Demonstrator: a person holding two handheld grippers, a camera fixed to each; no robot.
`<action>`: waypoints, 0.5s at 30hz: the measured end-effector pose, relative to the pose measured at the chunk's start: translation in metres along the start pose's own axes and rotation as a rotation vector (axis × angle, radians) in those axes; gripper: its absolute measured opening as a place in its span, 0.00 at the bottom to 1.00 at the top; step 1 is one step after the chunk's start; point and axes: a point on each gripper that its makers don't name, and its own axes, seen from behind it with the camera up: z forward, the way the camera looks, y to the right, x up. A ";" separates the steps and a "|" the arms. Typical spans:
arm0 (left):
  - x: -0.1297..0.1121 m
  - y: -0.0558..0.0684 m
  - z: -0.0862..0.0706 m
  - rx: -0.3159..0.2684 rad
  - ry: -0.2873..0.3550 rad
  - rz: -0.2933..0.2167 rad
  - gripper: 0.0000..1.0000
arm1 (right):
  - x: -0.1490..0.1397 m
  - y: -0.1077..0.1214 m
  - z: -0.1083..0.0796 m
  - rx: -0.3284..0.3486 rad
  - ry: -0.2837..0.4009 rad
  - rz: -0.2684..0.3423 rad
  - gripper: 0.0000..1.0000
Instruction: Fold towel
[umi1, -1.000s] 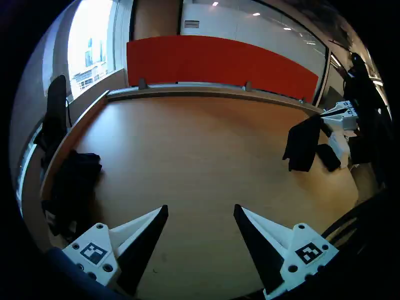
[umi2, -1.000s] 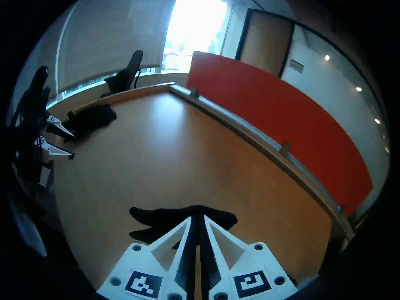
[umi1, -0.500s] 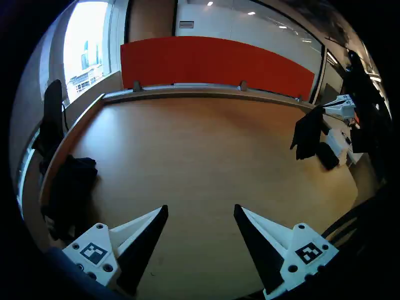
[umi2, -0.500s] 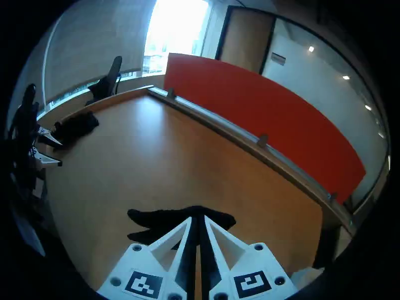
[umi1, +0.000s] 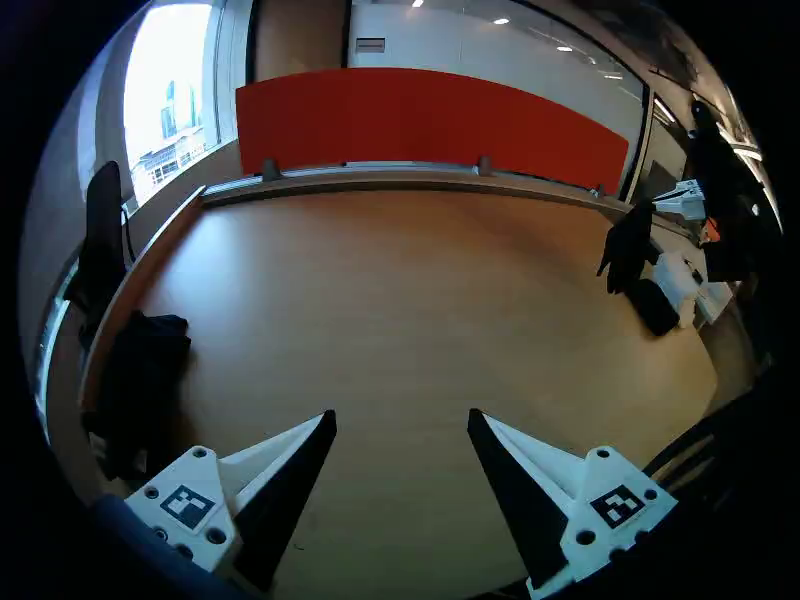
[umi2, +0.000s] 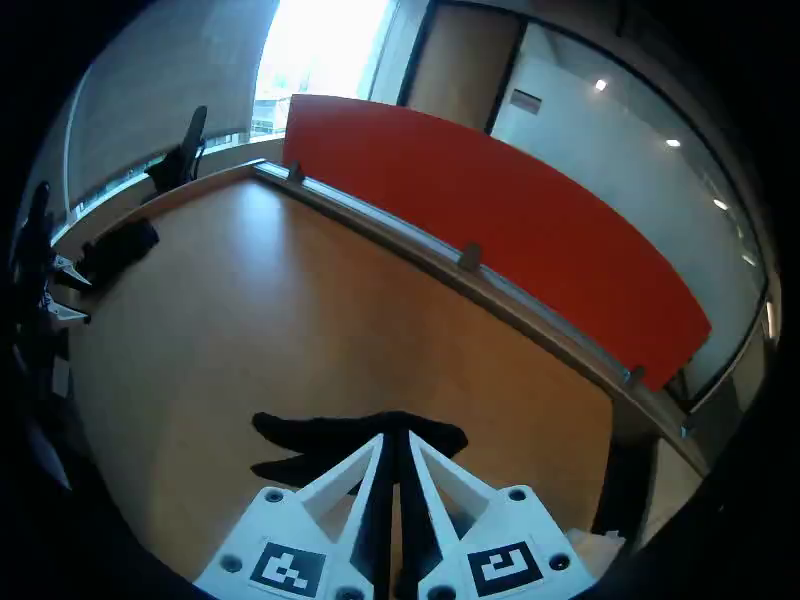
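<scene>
Broadly, the wooden table (umi1: 400, 280) is stretching below a red screen (umi1: 430, 110). At its far right the right gripper (umi2: 397, 438) is clamping its jaws on the dark towel (umi2: 310, 435), hanging from them; the left gripper (umi1: 400, 420) is hovering, jaws wide apart.

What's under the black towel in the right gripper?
Bare wooden tabletop shows all around the black towel pinched in the right gripper. The patch straight beneath is covered by the cloth and the gripper itself, so I cannot tell what lies there.
</scene>
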 end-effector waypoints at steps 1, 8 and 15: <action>0.000 0.001 0.000 0.000 -0.001 0.001 0.98 | -0.001 0.005 0.000 -0.004 -0.002 0.004 0.05; 0.001 0.007 0.004 0.003 -0.009 0.009 0.98 | -0.016 0.040 0.000 -0.032 -0.029 0.020 0.05; 0.002 0.014 0.006 0.006 -0.018 0.016 0.98 | -0.030 0.068 0.002 -0.055 -0.055 0.033 0.05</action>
